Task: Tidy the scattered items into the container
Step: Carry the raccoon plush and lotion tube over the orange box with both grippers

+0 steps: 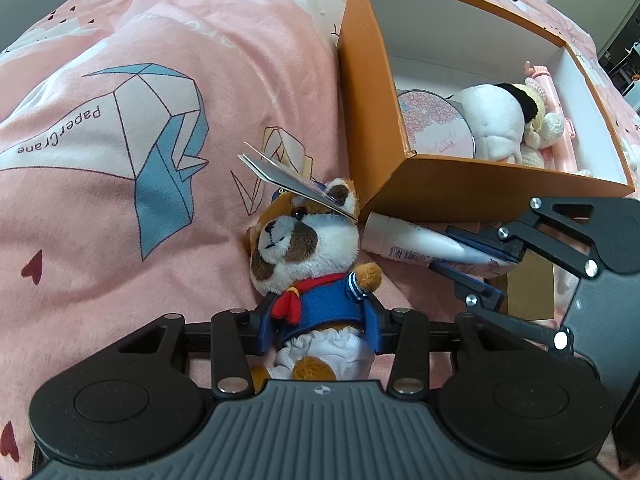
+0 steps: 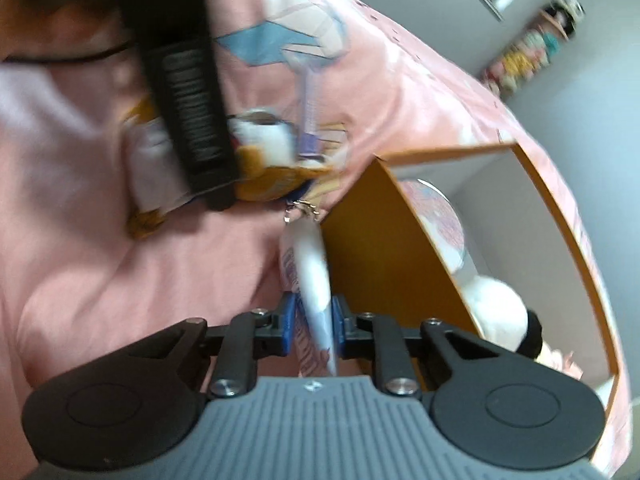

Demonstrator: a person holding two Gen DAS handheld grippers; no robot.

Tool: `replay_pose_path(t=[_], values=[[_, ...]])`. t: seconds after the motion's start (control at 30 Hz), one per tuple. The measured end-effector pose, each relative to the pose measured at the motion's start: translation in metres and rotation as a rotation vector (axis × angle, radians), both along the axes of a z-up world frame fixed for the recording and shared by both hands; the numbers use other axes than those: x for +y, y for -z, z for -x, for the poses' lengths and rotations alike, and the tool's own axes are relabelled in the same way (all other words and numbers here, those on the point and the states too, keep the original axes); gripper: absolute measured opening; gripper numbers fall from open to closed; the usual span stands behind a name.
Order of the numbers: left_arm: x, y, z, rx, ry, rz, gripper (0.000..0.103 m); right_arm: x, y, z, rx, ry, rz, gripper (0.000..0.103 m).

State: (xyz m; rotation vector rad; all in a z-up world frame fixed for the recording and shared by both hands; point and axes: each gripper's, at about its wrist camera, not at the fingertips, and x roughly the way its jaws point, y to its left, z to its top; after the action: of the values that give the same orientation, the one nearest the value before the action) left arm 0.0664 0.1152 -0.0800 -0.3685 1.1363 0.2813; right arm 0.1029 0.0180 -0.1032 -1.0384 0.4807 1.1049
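My left gripper (image 1: 318,320) is shut on a plush raccoon (image 1: 304,248) in a blue sailor jacket with a red scarf; it lies on the pink bedspread with a paper tag on its head. My right gripper (image 2: 314,324) is shut on a white tube (image 2: 310,272), also in the left wrist view (image 1: 416,244), lying against the orange box's (image 1: 372,92) front corner. The box (image 2: 372,248) is open with white walls. It holds a round pink tin (image 1: 438,122), a white plush (image 1: 496,120), a crocheted toy and a pink item.
The pink bedspread (image 1: 120,140) with paper-crane prints covers everything around. The right gripper's body (image 1: 560,248) sits just right of the raccoon. A grey wall and a shelf with small figures (image 2: 532,48) are behind the bed.
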Motion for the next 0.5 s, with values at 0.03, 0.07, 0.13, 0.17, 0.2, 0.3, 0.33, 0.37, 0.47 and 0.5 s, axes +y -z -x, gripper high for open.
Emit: replay_pose_path(t=[0.03,0.07,0.13,0.17,0.2,0.3,0.33,0.37,0.47,0.5], values=[[0.000,0.000,0.000,0.000,0.000,0.000,0.049,0.001,0.000,-0.001,0.016,0.005,-0.001,0.022],[0.000,0.001,0.000,-0.001,0.001,0.000,0.049,0.003,0.001,-0.002,0.026,0.007,-0.001,0.022],[0.000,0.001,0.000,-0.003,-0.002,0.000,0.049,0.001,0.006,-0.003,0.039,0.016,-0.001,0.021],[0.000,0.001,0.000,-0.003,-0.002,-0.001,0.049,0.001,0.007,-0.003,0.048,0.023,-0.004,0.021],[0.000,0.001,0.000,-0.004,-0.001,-0.002,0.049,0.000,0.008,-0.001,0.053,0.031,-0.007,0.021],[-0.001,-0.001,0.003,-0.010,0.004,-0.008,0.047,-0.007,0.004,0.001,0.060,0.045,-0.006,0.020],[-0.001,-0.001,0.004,-0.012,0.007,-0.010,0.046,-0.008,0.002,0.003,0.060,0.044,-0.006,0.019],[-0.002,-0.002,0.004,-0.016,0.009,-0.011,0.046,-0.010,-0.001,0.005,0.057,0.048,-0.012,0.019],[-0.003,-0.006,0.007,-0.033,0.017,-0.012,0.045,-0.016,-0.008,0.002,0.078,0.070,-0.033,0.019],[-0.005,-0.007,0.008,-0.038,0.020,-0.013,0.045,-0.019,-0.011,0.003,0.087,0.080,-0.044,0.019]])
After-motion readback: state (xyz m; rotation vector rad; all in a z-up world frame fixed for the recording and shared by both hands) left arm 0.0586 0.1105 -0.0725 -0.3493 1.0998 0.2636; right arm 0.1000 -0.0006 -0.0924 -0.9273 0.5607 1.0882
